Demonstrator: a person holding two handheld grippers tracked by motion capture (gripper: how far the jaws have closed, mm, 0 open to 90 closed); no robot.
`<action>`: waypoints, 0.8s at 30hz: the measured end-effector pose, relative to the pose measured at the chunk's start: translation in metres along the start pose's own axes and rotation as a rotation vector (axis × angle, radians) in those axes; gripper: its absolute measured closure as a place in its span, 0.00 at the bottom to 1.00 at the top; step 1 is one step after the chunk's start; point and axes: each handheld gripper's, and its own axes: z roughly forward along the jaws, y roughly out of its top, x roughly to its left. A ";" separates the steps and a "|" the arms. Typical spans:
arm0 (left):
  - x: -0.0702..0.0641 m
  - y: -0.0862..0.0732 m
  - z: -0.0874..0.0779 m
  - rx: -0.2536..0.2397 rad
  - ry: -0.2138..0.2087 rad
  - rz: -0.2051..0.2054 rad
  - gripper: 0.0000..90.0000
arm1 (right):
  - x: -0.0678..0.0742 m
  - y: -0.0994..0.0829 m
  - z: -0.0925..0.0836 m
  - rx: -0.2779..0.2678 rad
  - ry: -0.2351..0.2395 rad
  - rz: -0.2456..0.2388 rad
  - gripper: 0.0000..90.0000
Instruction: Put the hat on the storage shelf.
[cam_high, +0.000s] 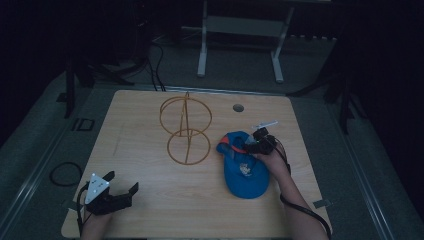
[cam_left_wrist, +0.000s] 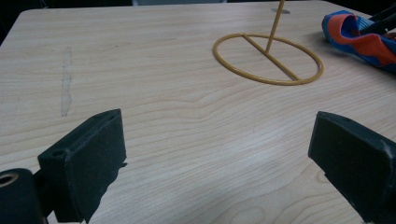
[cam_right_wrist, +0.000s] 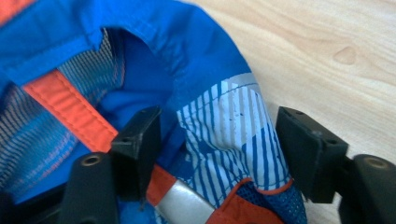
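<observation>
A blue cap (cam_high: 245, 170) with orange trim lies on the right half of the wooden table (cam_high: 150, 200), its opening turned toward the far side. My right gripper (cam_high: 246, 146) is at the cap's far rim. In the right gripper view the cap (cam_right_wrist: 210, 60) has its striped rim between the two pads of my right gripper (cam_right_wrist: 219, 126), one pad inside and one outside, with the jaws still wide. My left gripper (cam_high: 122, 181) rests at the front left corner, open with nothing in it. In the left gripper view my left gripper (cam_left_wrist: 219, 123) faces bare wood, with the cap (cam_left_wrist: 359, 39) far off.
A yellow wire stand (cam_high: 186, 131) made of two rings and an upright rod stands mid-table, left of the cap; its base ring (cam_left_wrist: 268, 58) lies flat on the wood. A cable hole (cam_high: 238, 107) sits near the far edge. A cable loop (cam_high: 65, 173) lies on the floor at left.
</observation>
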 end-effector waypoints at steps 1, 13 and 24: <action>0.000 0.000 0.000 0.000 0.001 0.000 0.05 | 0.001 -0.001 0.000 -0.008 -0.007 -0.014 0.40; 0.000 0.000 0.000 0.003 0.008 0.000 0.05 | 0.020 0.000 -0.004 0.000 0.020 -0.111 0.96; -0.003 0.001 0.001 0.020 0.009 0.021 0.05 | 0.025 0.005 -0.042 -0.105 0.021 -0.108 0.98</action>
